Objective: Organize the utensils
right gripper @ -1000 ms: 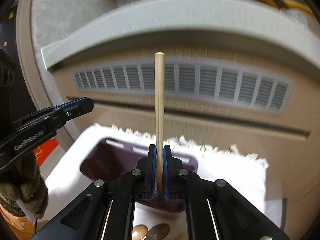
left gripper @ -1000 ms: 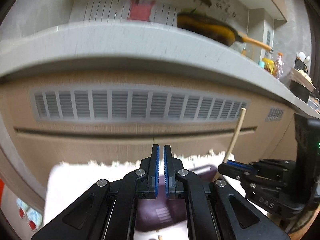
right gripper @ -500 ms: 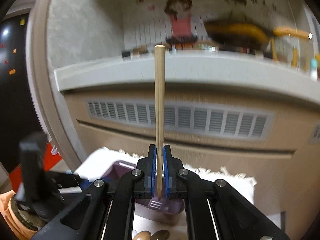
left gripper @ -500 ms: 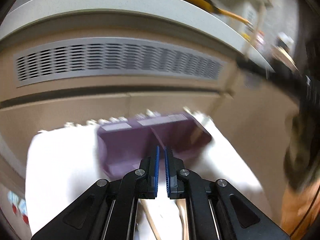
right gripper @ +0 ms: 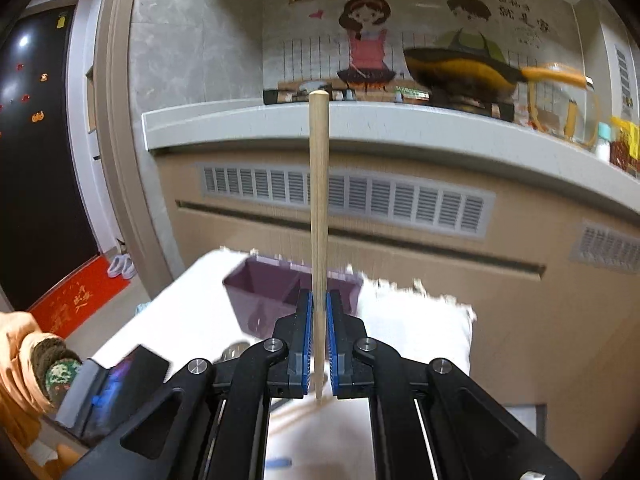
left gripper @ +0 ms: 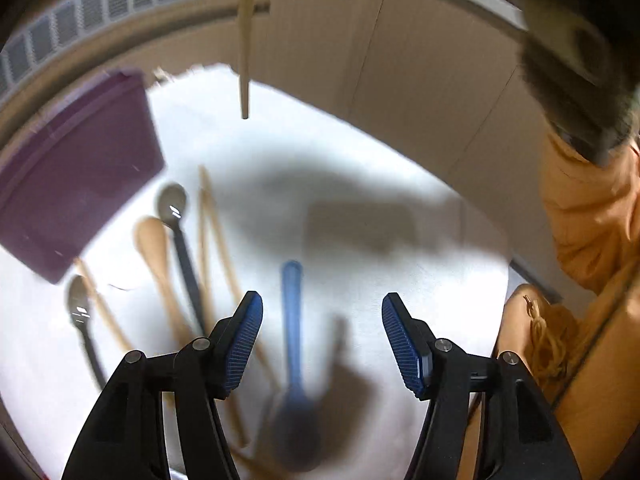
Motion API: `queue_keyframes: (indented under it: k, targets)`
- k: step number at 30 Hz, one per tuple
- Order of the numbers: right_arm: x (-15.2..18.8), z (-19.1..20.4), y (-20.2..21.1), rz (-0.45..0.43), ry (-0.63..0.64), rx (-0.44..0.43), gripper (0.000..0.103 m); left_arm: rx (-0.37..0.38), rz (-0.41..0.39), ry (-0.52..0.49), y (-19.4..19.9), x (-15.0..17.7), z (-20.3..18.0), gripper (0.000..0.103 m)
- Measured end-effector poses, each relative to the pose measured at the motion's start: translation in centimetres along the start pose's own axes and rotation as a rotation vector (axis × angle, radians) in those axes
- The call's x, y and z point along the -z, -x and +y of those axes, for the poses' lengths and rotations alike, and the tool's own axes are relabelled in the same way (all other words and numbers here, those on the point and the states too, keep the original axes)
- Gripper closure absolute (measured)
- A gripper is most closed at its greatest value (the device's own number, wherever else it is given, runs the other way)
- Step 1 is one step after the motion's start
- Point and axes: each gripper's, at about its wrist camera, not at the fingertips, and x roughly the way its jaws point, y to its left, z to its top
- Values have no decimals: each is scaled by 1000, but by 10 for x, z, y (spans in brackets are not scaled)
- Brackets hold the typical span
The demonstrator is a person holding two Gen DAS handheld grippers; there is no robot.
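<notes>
My left gripper (left gripper: 322, 336) is open and empty, low over a white cloth (left gripper: 360, 152), with a blue spoon (left gripper: 294, 344) lying between its fingers. To its left lie a wooden spoon (left gripper: 154, 248), two dark-handled metal spoons (left gripper: 176, 216) and loose wooden chopsticks (left gripper: 210, 236). A purple organizer bin (left gripper: 76, 168) stands at the far left. My right gripper (right gripper: 318, 336) is shut on a wooden chopstick (right gripper: 319, 200), held upright above the cloth. The held chopstick's lower end shows in the left wrist view (left gripper: 245, 40). The bin (right gripper: 260, 296) lies just ahead of the right gripper.
A beige cabinet front with vent grilles (right gripper: 344, 200) rises behind the cloth under a grey counter (right gripper: 400, 128) carrying a pan (right gripper: 460, 72). The person's orange clothing (left gripper: 588, 216) is at the right. A doorway with a red mat (right gripper: 76, 296) is at the left.
My left gripper has opened and tipped down from the cabinet front to the utensils on the cloth. My right gripper has kept the chopstick upright and lifted a little.
</notes>
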Motion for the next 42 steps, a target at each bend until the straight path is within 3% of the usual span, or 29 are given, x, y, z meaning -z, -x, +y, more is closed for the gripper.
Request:
queue_keyframes:
  k: [6, 11, 12, 13, 16, 19, 23, 29, 35, 39, 42]
  targets:
    - [29, -16, 10, 29, -46, -11, 96, -23, 76, 109, -32, -23, 16, 65]
    - [45, -26, 14, 46, -64, -17, 96, -85, 148, 96, -55, -30, 15, 69]
    - [47, -27, 15, 47, -68, -20, 96, -113, 160, 95, -57, -32, 13, 75]
    - [48, -28, 16, 47, -72, -22, 96, -134, 159, 101, -57, -32, 13, 88]
    - [50, -29, 20, 43, -79, -29, 96, -179, 145, 139, -56, -31, 15, 88]
    - [50, -25, 29, 32, -74, -32, 96, -225, 33, 174, -27, -24, 10, 88]
    - [48, -18, 38, 29, -50, -27, 96, -264, -182, 220, 48, -9, 1, 88]
    - [27, 0, 56, -22, -6, -22, 96, -379, -475, 243, 153, -13, 1, 88]
    - [-54, 12, 82, -178, 59, 13, 96, -538, -699, 201, 246, -72, 18, 88]
    - [-123, 12, 80, -249, 67, 68, 96, -637, -776, 200, 299, -111, 36, 88]
    - [-156, 6, 66, -258, 41, 76, 96, -687, -809, 216, 323, -129, 56, 88]
